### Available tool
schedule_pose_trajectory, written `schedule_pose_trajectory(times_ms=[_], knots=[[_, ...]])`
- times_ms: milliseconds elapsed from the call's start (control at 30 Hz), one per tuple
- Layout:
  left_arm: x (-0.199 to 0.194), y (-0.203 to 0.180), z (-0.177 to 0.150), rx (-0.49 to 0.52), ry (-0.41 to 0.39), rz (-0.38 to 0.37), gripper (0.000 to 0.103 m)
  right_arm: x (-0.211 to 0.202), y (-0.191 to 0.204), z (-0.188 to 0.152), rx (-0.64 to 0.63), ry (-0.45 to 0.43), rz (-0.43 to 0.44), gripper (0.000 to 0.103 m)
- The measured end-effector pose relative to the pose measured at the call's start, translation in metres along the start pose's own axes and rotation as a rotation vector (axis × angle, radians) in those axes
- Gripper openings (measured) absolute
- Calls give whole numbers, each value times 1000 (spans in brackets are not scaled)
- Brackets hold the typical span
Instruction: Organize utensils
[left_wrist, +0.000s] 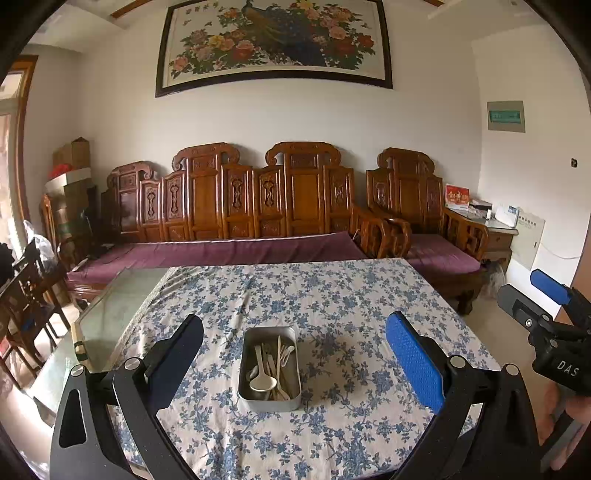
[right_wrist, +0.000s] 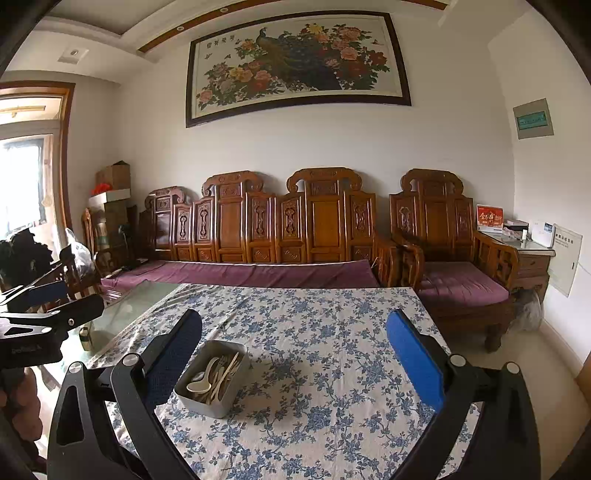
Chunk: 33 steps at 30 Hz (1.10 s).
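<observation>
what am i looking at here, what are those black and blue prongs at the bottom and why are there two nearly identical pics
The prongs are handheld tongs, one in each of a person's hands, with a camera on each looking forward along its fingers. One picture is from the left tongs, the other from the right tongs, hence the similar views. Both are open and hold nothing. On the floral tablecloth sits a metal tin holding a white spoon and other pale utensils. Behind are a wooden sofa and a peacock painting.

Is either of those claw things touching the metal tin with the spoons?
Apart. In the left wrist view the left gripper is wide open around the tin with tablecloth visible between; the right gripper also stands clear.
</observation>
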<state>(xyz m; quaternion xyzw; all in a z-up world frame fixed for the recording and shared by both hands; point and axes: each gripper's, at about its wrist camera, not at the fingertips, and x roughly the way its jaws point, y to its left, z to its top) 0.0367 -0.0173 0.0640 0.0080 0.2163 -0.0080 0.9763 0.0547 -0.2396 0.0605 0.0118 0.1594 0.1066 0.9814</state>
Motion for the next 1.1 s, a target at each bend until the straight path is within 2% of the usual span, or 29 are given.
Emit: schedule_pose_trajectory(times_ms=[1100], knots=[[-4, -1, 1, 2, -7, -13, 96, 0, 1, 0, -4, -2, 2, 101]])
